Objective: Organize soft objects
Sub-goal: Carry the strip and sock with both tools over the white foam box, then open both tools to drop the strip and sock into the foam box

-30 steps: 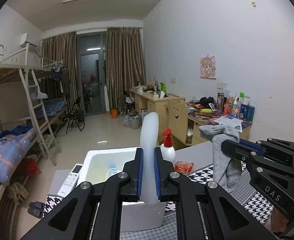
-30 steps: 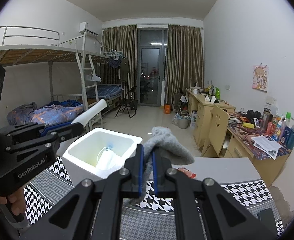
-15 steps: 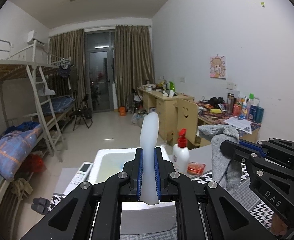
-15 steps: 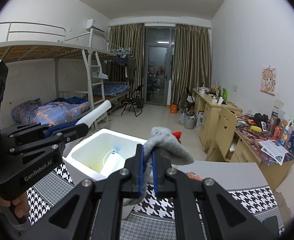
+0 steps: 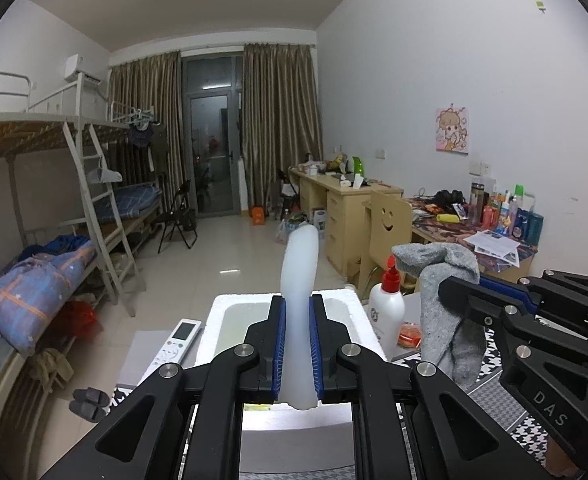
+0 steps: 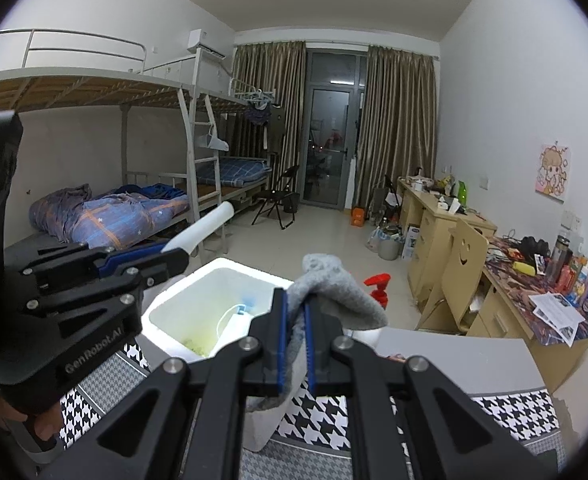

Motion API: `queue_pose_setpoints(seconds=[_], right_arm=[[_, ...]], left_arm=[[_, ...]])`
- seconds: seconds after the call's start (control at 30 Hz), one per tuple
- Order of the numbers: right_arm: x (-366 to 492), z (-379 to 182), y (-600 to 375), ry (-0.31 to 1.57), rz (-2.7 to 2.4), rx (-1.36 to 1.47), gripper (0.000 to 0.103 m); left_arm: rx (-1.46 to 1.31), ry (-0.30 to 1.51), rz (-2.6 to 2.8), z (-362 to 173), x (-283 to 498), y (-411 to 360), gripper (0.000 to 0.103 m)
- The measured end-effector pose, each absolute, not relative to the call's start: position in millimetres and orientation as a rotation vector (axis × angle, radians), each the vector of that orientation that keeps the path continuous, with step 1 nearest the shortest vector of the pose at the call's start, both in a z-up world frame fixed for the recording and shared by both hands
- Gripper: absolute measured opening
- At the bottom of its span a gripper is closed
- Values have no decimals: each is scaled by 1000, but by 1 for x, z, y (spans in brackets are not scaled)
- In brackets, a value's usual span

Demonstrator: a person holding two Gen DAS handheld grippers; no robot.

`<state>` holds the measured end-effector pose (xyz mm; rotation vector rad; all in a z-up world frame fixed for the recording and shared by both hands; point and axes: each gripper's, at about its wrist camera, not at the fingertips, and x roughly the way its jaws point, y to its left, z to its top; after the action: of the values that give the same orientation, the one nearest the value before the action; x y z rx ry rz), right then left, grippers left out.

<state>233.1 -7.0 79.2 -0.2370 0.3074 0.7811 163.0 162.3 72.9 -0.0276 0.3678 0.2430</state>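
Holding scene: both grippers hang above the near end of a worktop in a dormitory room.
Worktop: covered by a black-and-white houndstooth cloth, with a plain grey patch farther off.
Foam box: white, open-topped, on the worktop, straight ahead of the left gripper; a white cable and a blue item lie inside.
Left gripper: jaws pinching a white soft strip, which stands upright between the blue pads.
Right gripper: jaws pinching a grey sock, near the box's right side.
White soft strip: held above the foam box, its rounded tip far above the pads.
Grey sock: bunched over the jaws, its lower end drooping below them.
Pump bottle: white with a red top, just right of the box.
Remote control: white, left of the box.
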Motion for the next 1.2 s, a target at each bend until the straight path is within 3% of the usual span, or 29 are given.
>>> queue_pose_setpoints(seconds=[0.53,0.67,0.7,0.73,0.77,0.8,0.83,1.03,1.2], right_arm=[[245,74,14,337,797,-247,11],[250,73,18,344,796,-246,11],[251,72,19,347,796,-246,11],[251,72,20,349,796,-246,11],[252,72,21,350,795,-246,11],[252,72,21,350,794,-246,11],[252,72,22,349,794,-246,11],[253,71,26,351,799,-242,11],[252,70,32,353,808,-251,11]], left_arm=[[-51,414,257,59,185,181,17],[-55,428,259,53,192,186,25],[-57,435,262,52,193,189,35],[-60,439,269,52,194,191,54],[-68,438,281,51,193,194,65],[-75,430,293,51,190,197,83],[-82,417,312,52,187,200,91],[-81,396,362,57,177,209,101],[-80,383,383,58,170,214,102]])
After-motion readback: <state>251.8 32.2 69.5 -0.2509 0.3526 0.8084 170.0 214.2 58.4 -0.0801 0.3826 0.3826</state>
